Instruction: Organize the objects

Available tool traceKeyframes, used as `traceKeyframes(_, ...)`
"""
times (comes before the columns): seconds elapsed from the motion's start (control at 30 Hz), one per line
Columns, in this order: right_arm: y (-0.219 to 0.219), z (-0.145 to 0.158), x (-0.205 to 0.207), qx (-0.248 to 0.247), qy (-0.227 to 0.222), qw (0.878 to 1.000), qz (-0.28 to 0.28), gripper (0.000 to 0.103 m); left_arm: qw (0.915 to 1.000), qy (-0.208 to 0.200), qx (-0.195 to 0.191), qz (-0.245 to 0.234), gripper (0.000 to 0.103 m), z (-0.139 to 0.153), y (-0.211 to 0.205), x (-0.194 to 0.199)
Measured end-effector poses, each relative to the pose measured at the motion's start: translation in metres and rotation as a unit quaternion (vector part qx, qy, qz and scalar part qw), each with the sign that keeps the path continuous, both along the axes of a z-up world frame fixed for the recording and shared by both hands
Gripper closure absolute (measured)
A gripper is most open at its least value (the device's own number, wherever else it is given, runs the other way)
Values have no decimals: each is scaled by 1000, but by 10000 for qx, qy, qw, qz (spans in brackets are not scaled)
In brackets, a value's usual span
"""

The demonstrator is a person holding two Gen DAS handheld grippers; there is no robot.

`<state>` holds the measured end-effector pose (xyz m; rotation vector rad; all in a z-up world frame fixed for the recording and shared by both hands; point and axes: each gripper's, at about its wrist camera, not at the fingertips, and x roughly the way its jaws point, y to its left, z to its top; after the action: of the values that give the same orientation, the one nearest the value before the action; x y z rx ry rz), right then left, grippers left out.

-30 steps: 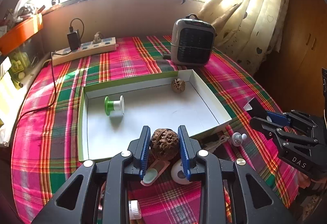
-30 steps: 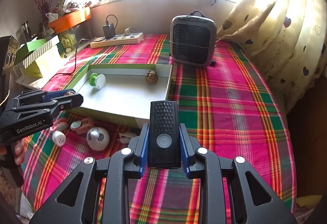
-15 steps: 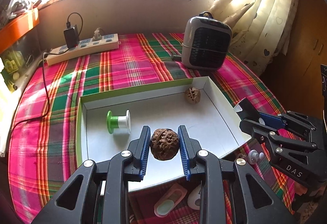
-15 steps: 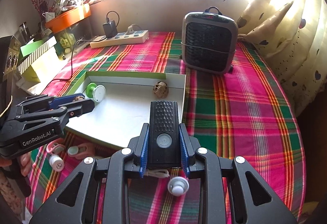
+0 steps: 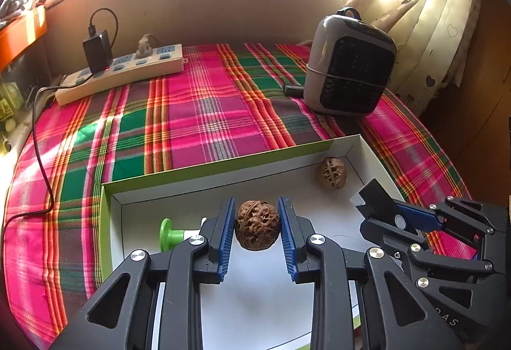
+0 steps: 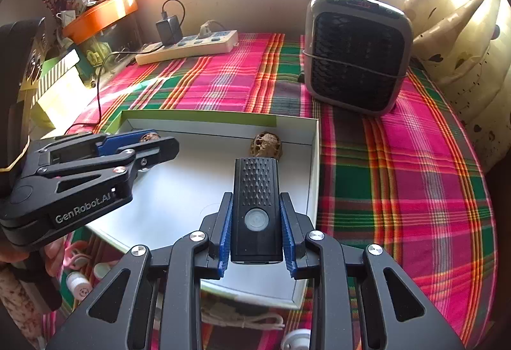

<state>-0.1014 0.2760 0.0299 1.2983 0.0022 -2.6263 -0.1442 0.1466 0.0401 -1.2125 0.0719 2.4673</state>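
My left gripper (image 5: 257, 225) is shut on a brown walnut (image 5: 257, 224) and holds it above the floor of the white tray with green rim (image 5: 204, 169). A second walnut (image 5: 331, 173) lies in the tray's far right corner, and a green spool (image 5: 171, 234) lies at its left, partly hidden by my fingers. My right gripper (image 6: 256, 219) is shut on a black remote-like device (image 6: 256, 206) above the tray's right part (image 6: 314, 164). It shows in the left wrist view (image 5: 383, 209) at right. The left gripper shows in the right wrist view (image 6: 150, 145).
A grey heater (image 5: 348, 75) stands behind the tray at right. A power strip with a charger (image 5: 121, 69) lies at the back left, its cable trailing along the left edge. Small white and pink items (image 6: 80, 279) lie on the plaid cloth in front of the tray. Curtain at right.
Both grippers have moved forward from in front of the tray to over it, each carrying its object. The walnut now hangs over the tray floor and the black device over its right side.
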Motion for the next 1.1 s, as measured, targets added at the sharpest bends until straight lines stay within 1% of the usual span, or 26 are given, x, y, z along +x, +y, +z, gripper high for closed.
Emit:
traceKeyframes(0.1, 0, -6, -5, -36, -92, 10000, -9, 75, 9999, -21, -100, -16, 77, -6, 3, -6)
traceKeyframes(0.17, 0, -9, -8, -50, -131, 9999, -7, 75, 9999, -121, -48, -11, 77, -8, 3, -10)
traceKeyframes(0.27, 0, -12, -11, -56, -159, 9999, 4, 75, 10000, -71, -40, 30, 77, -6, 3, -14)
traceKeyframes(0.33, -1, -12, -12, -14, -139, 9999, 2, 75, 10000, -29, -90, 14, 77, -6, 5, -14)
traceKeyframes(0.47, -4, -13, -15, 16, -147, 9999, 30, 75, 9998, -72, -188, -62, 77, -8, 10, -17)
traceKeyframes(1.1, -13, -18, -23, 230, -139, 9996, 37, 75, 9985, -257, -482, 58, 77, -16, 17, -30)
